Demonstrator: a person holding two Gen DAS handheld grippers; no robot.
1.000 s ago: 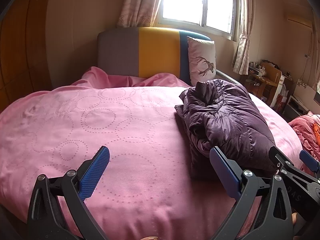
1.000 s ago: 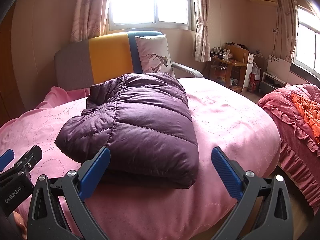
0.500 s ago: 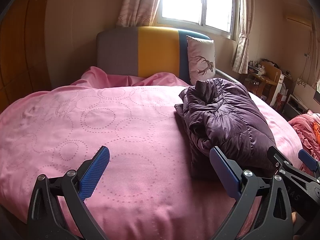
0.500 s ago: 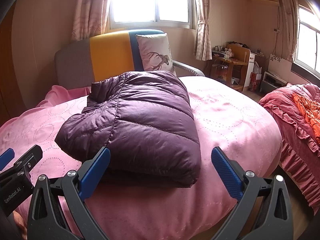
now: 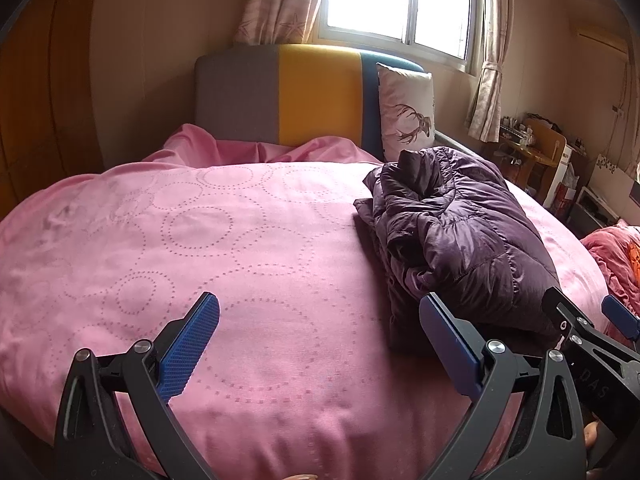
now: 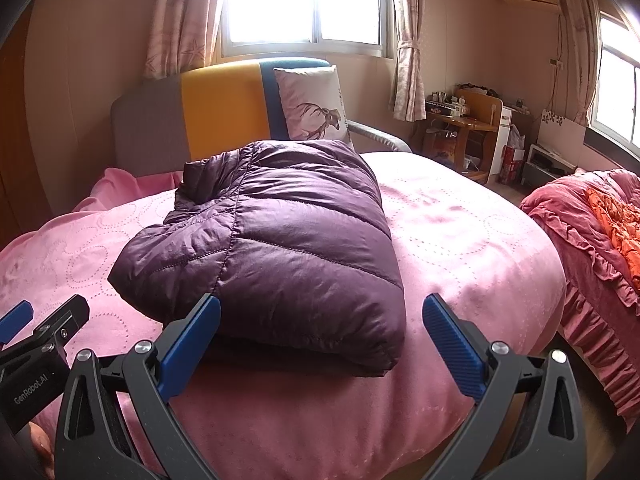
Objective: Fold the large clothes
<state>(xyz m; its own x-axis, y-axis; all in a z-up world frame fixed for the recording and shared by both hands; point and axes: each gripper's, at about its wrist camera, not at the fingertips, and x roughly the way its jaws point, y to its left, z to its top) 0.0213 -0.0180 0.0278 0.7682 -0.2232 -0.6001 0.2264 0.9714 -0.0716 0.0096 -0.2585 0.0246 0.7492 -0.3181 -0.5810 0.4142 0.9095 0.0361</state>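
While your left gripper [image 5: 320, 344] and right gripper [image 6: 322, 344] hover spread wide and empty, the folded jacket [image 6: 280, 240] lies on the bed [image 5: 200, 240]

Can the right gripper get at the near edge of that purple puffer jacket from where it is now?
Probably yes. The right gripper is open, its jaws wide, and the folded purple jacket lies straight ahead on the pink bed with nothing between them. The left gripper sits off to the side.
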